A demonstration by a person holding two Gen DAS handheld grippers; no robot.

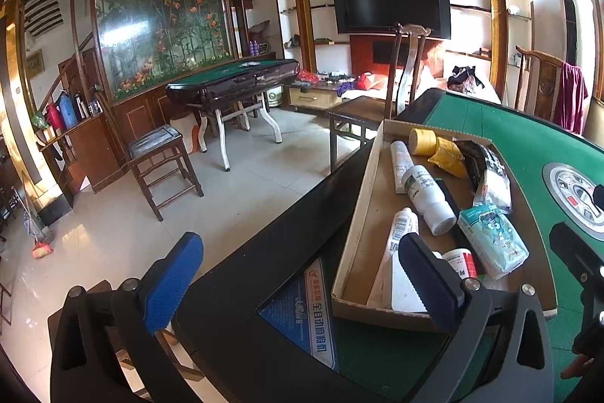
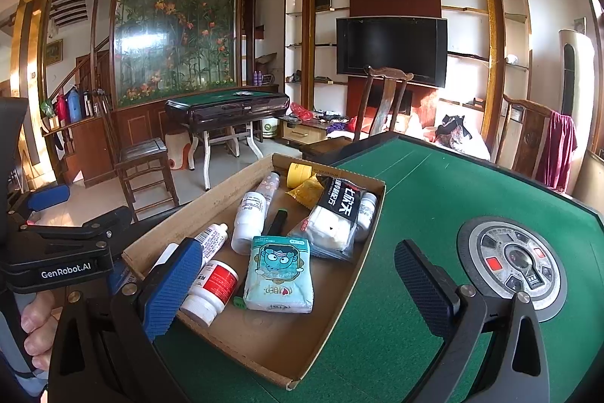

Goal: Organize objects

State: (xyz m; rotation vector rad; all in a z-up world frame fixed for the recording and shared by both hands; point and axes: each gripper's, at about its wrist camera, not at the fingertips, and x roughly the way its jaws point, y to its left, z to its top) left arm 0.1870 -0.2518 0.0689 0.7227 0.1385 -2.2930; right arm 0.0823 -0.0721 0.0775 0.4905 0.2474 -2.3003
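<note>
Nearest the lens, the right gripper (image 2: 298, 289) hovers with its jaws spread wide and nothing between them, one blue pad (image 2: 171, 286) over the near left corner of the cardboard tray (image 2: 264, 346) and the other dark pad over bare green felt to the tray's right. The left gripper (image 1: 298, 286) is likewise spread and empty, straddling the black rim of the table (image 1: 528, 146) at the tray's near left corner; a hand (image 2: 36, 327) grips its handle at the left edge of the right wrist view. The tray sits on the left part of the green table top, its long side running away toward the table's far edge. At its near end lie a white bottle with a red label (image 2: 211, 289), a light blue tissue pack with a cartoon face (image 2: 279, 274) just to its right, and a white tube (image 2: 211, 237) along the left wall. In the middle a white bottle (image 2: 249, 220) lies beside a black marker (image 2: 277, 221), with a clear bag of white cloth under a black label (image 2: 336, 218) against the right wall and a small white bottle (image 2: 368, 210) partly under it. At the far end are a slim white spray bottle (image 2: 270, 186), a yellow tape roll (image 2: 299, 174) and a yellow sachet (image 2: 307, 193). A round control dial (image 2: 513, 263) is set in the table's centre, well right of the tray.
</note>
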